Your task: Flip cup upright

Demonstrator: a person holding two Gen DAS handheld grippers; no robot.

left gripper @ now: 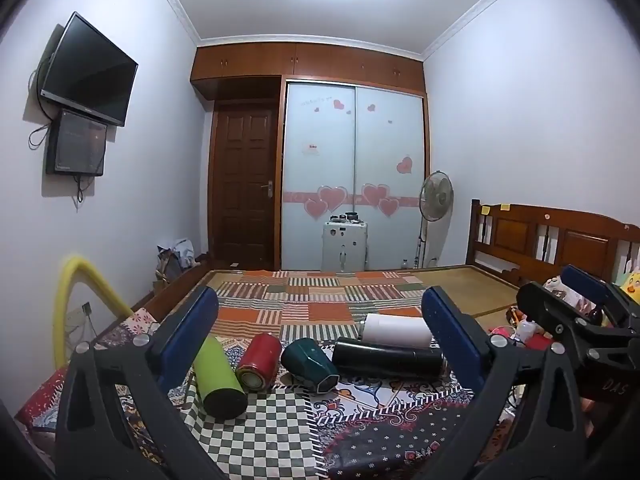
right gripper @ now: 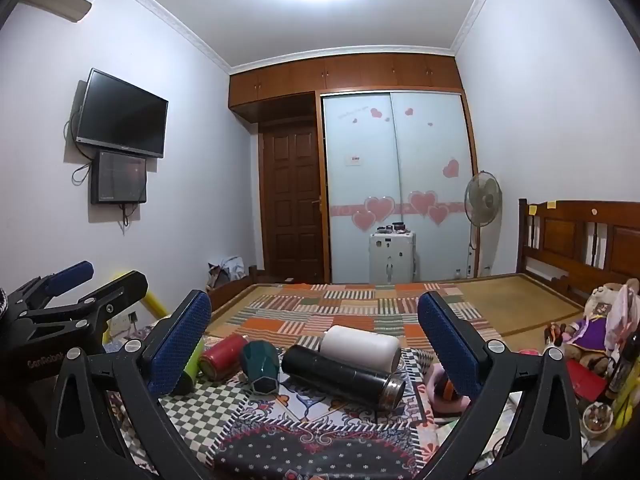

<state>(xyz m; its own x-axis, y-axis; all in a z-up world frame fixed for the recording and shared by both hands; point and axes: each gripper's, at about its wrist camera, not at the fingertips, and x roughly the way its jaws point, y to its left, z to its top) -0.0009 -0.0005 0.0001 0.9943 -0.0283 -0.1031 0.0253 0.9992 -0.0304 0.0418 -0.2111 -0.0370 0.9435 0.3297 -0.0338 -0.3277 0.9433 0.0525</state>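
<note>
While both the left gripper (left gripper: pixel 320 336) and right gripper (right gripper: pixel 314 338) hang spread and empty: dark green faceted ceramic-looking cup (left gripper: pixel 310 365), lying sideways; probably rigid, breakable, slick; grasp across mid-body.

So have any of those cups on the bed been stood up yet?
Not yet. The green bottle, red cup, teal cup, black flask and white cup all lie on their sides. The left claw and right claw are open and hold nothing. All the flipping is left.
</note>
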